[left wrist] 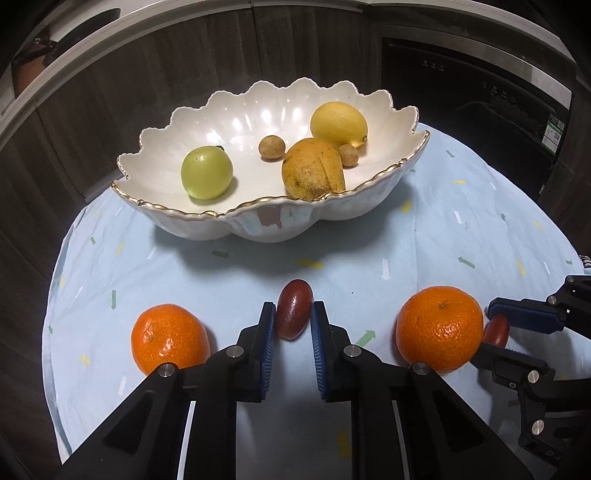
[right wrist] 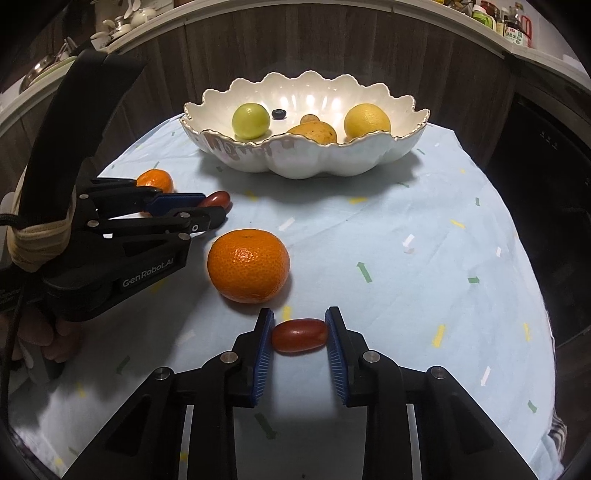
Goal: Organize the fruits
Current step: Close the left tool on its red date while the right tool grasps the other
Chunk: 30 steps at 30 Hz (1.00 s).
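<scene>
A white scalloped bowl [left wrist: 177, 218] at the far side of the table holds a green fruit [left wrist: 207, 172], a lemon [left wrist: 338, 123], a yellow-brown fruit [left wrist: 312, 170] and small brown fruits. My left gripper [left wrist: 293, 314] is shut on a dark red oval fruit [left wrist: 294, 308], low over the cloth. My right gripper [right wrist: 300, 334] is shut on a second dark red oval fruit [right wrist: 300, 335], held crosswise at the cloth. Two mandarins lie on the cloth: a small one [left wrist: 170, 338] on the left and a large one [left wrist: 439, 326] between the grippers.
The round table has a light blue patterned cloth [right wrist: 406, 240]. Dark wood cabinets and an oven [left wrist: 480, 92] stand behind it. A small dark berry [right wrist: 279, 114] lies in the bowl. A counter shelf with bottles [right wrist: 509, 22] runs along the back.
</scene>
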Tool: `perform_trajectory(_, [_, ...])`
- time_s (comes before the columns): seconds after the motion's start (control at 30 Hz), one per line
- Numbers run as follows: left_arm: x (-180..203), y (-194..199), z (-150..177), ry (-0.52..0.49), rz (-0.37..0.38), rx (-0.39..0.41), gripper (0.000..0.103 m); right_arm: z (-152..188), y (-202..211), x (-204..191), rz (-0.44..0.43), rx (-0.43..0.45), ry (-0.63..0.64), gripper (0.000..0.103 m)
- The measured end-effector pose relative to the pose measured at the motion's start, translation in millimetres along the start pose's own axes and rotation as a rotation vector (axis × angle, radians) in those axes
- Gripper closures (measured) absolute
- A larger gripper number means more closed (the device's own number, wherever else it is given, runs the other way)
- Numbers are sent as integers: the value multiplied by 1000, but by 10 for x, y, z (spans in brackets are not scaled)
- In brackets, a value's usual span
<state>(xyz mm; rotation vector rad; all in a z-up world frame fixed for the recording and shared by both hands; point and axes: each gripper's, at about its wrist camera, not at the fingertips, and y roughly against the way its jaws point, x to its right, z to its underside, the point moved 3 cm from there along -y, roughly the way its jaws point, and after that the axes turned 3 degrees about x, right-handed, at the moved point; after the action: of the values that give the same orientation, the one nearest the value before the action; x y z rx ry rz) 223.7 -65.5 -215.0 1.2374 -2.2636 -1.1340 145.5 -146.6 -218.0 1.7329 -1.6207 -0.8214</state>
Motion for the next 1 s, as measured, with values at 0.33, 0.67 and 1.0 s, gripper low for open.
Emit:
perform_trajectory(0.33, [3,191,-28,26,-22,21,83,-45,158,2,-2,43,5,73])
perform_trajectory(0.67, [-41,473,-66,73,-73,40,83,-163,379,-8,-7,101,6,73])
perform_trajectory(1.0, [13,721,-120,93,-106,67,83,-301,514,27,-10,140,-3,73])
